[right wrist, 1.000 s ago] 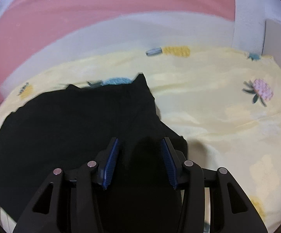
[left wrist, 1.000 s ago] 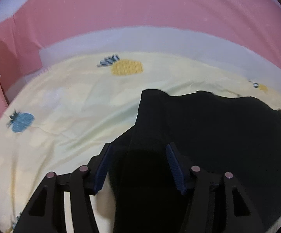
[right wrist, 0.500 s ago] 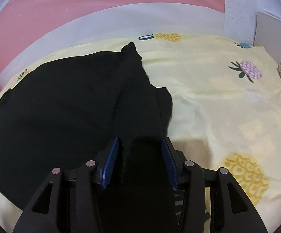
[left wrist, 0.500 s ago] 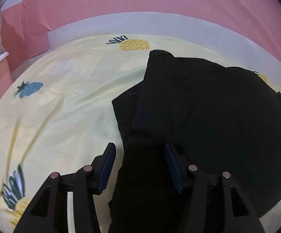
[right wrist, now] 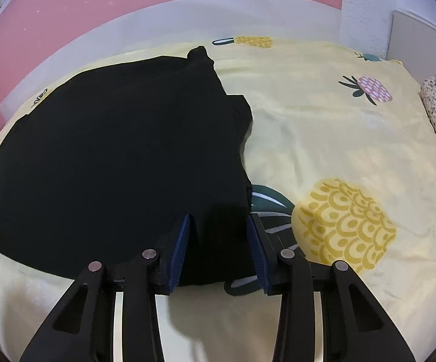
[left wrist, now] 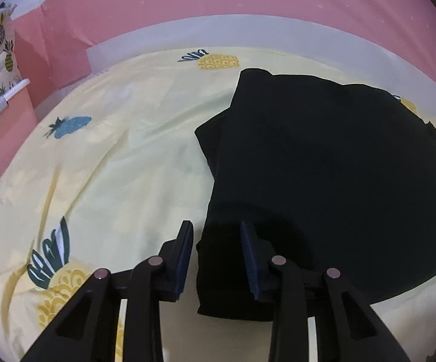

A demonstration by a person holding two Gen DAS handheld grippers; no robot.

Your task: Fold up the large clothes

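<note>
Now both hand-held grippers sit open at the near corners of the black garment (left wrist: pixel 323 163) on the bed (left wrist: pixel 112 166).

Ahead of the left hand-held gripper (left wrist: pixel 216 259), fingers apart, the near left corner lies between the pads with no grip visible; the right hand-held gripper (right wrist: pixel 218 253), also spread, straddles the near right corner (right wrist: pixel 218 241). Seemingly folded once, the cloth lies ahead of and between the 2 tools, a lower layer peeking out beside each outer edge. It looks soft, limp and light, likely to sag and slide layer on layer, so pinching all layers together at these 2 corners seems the safest hold.
</note>
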